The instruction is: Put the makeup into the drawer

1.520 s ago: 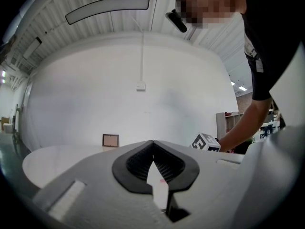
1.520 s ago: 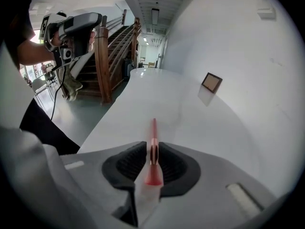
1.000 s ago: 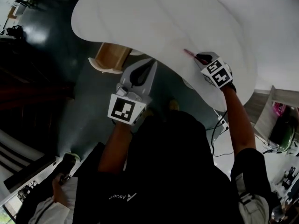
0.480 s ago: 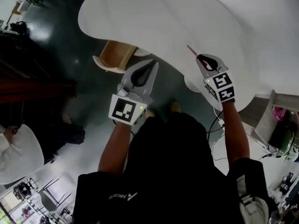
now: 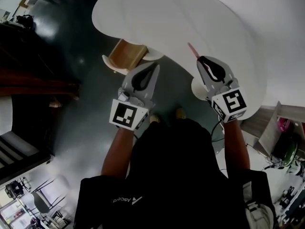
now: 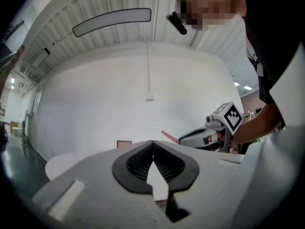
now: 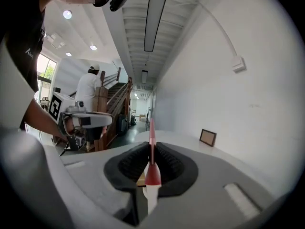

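My right gripper (image 5: 200, 59) is shut on a thin pink makeup stick (image 5: 193, 50), whose tip points out over the edge of the white table (image 5: 190, 18). In the right gripper view the stick (image 7: 151, 142) stands up between the shut jaws. An open wooden drawer (image 5: 125, 56) sticks out from under the table edge, left of both grippers. My left gripper (image 5: 154, 66) is shut with nothing in it and hangs over the floor just right of the drawer. From the left gripper view, the right gripper (image 6: 202, 136) and its stick (image 6: 169, 137) show beyond the shut jaws.
A small picture frame (image 7: 208, 137) stands on the table by the white wall. Dark floor (image 5: 71, 80) lies to the left of the table. A person in white (image 7: 89, 92) stands by stairs far off. A round white stool (image 5: 205, 87) sits under my right gripper.
My right gripper has drawn back from the table edge toward the body, still holding the pink stick. The left gripper stays shut and has shifted slightly right.
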Motion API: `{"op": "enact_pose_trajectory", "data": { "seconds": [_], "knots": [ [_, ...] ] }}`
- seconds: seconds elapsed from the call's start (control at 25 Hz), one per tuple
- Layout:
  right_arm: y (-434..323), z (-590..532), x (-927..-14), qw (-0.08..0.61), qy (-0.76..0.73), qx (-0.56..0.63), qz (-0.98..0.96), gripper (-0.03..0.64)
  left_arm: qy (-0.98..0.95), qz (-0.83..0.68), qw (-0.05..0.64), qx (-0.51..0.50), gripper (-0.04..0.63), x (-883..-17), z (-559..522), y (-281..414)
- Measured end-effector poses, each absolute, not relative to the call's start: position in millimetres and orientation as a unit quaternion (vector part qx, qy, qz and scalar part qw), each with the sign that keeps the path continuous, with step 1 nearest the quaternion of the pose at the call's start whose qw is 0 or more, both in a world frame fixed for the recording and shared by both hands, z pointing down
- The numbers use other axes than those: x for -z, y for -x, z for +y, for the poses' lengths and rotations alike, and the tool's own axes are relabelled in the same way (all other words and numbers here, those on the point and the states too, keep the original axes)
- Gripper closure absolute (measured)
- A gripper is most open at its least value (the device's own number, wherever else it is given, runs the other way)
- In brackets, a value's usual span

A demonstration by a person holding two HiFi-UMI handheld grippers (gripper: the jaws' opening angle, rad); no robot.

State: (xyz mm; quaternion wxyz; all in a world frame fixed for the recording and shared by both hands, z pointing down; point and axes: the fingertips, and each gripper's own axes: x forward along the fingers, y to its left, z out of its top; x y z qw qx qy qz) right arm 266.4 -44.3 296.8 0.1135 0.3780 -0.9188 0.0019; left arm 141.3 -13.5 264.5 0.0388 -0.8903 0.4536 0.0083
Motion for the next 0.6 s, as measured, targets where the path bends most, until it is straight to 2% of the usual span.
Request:
{"op": "enact_pose_trajectory", "data": {
  "seconds": [0.6],
  "knots": [
    [-93, 7, -251, 0.061, -0.288, 0.041, -0.955, 0.566, 0.854, 0.516, 0.058, -0.022, 0.584, -253, 26, 3]
  ]
}}
